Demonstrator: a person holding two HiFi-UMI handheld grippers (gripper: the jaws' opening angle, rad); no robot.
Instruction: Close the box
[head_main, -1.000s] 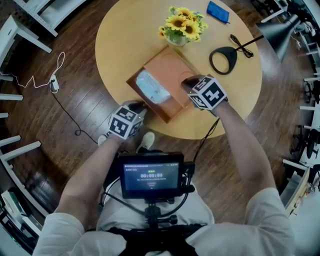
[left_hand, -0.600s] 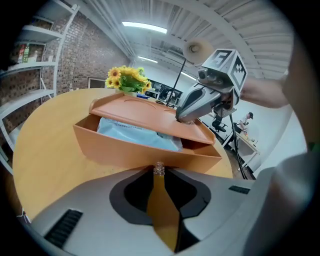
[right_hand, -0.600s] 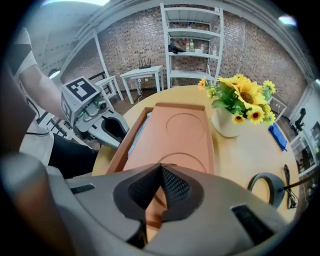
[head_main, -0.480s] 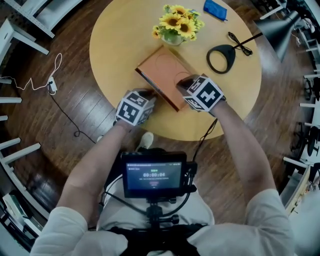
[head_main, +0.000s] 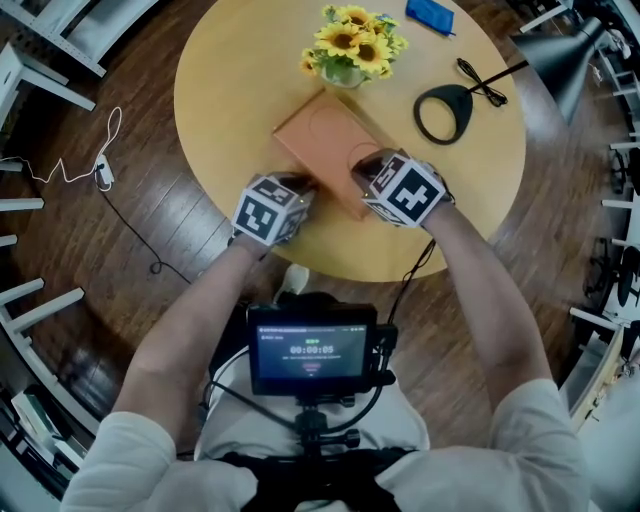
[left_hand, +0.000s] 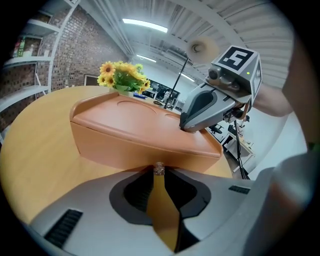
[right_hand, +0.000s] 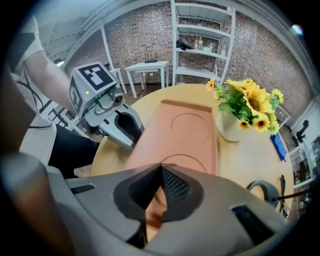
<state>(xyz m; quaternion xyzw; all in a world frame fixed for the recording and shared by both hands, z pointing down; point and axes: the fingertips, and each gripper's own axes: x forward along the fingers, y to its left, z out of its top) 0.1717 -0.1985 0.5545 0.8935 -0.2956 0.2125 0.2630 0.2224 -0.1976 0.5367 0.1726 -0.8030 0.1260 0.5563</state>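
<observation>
The orange-brown box (head_main: 322, 138) lies with its lid down on the round wooden table (head_main: 230, 80). In the left gripper view its flat lid and front wall (left_hand: 135, 131) fill the middle. My left gripper (head_main: 297, 187) is shut, its tips (left_hand: 159, 169) against the box's near wall, where a small metal bit shows. My right gripper (head_main: 366, 170) is shut too, and its tips (right_hand: 160, 167) rest on the near corner of the lid (right_hand: 186, 129). Each gripper shows in the other's view: the right one (left_hand: 199, 109) on the lid, the left one (right_hand: 125, 126) beside the box.
A vase of sunflowers (head_main: 352, 42) stands just behind the box. A black lamp base (head_main: 448, 110) with its cable sits at the right, a blue object (head_main: 434, 14) at the far edge. The table's near edge (head_main: 340, 268) is close below the grippers. Shelves and a white table (right_hand: 150, 70) stand beyond.
One second ago the lid was up and a white packet showed inside; the lid has come down. The left gripper moved up to the box's near wall. The right gripper stayed on the lid.
</observation>
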